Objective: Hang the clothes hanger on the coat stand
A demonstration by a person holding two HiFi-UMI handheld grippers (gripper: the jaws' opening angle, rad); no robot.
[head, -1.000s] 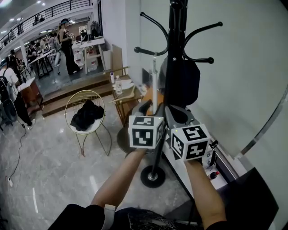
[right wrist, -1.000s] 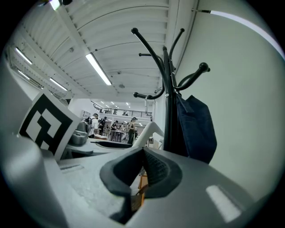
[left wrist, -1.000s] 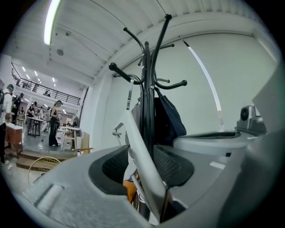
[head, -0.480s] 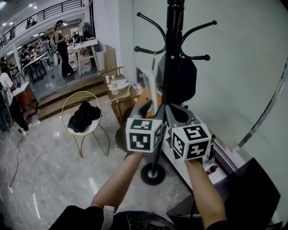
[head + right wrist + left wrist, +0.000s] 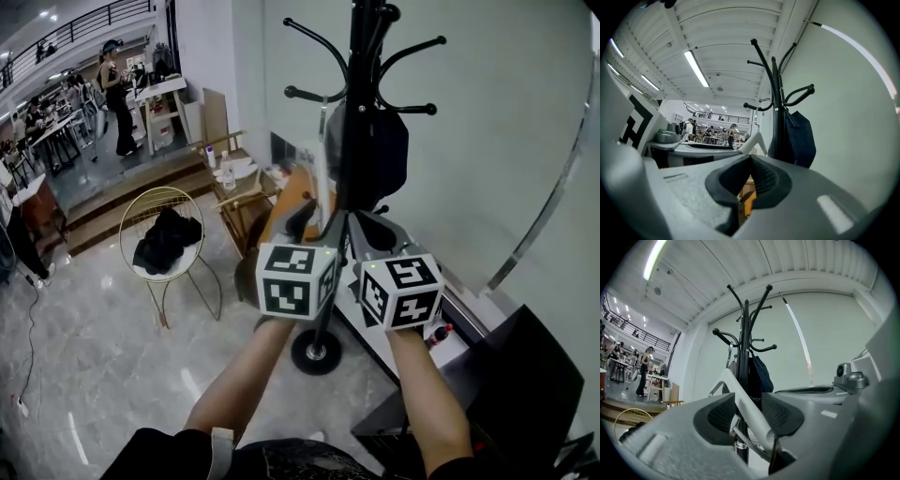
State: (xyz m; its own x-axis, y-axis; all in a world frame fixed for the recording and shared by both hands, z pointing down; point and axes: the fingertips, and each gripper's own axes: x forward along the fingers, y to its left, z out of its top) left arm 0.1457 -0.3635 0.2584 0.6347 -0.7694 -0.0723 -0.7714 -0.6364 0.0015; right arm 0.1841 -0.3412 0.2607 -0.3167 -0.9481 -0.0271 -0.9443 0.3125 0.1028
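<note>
Drawn in closer to the pole than a second ago, with the hanger's white arm now just beside it, and both marker cubes shifted slightly left in the head view.

Clamped on the hanger (image 5: pixel 746 405) with the left gripper (image 5: pixel 751 412): dark ribbed pads narrow, one on each side of a sloping white arm, with the thin lower rod passing underneath. Pressed shut at the tips on the right gripper (image 5: pixel 750 174), with nothing caught between the pads and only a sliver of orange wood visible through the gap lower down.

Held side by side in the head view, cubes nearly touching, both raised in front of the coat stand (image 5: pixel 361 141). Points the hanger upright from the left jaws, with its metal hook (image 5: pixel 731 355) up near one of the stand's lower curved arms; cannot tell whether it is over that arm or merely beside it.

Further out:
- A dark bag (image 5: pixel 382 164) hanging from the stand, against the pole on its right side.
- The stand's round base (image 5: pixel 314 352) on the pale marble floor below the cubes.
- Well to the left, a gold wire chair (image 5: pixel 169 188) with a black cloth (image 5: pixel 164 239) heaped on its seat.
- Between chair and stand, a small side table (image 5: pixel 246 192) with a bottle on it.
- Beyond the steps, people standing among tables.
</note>
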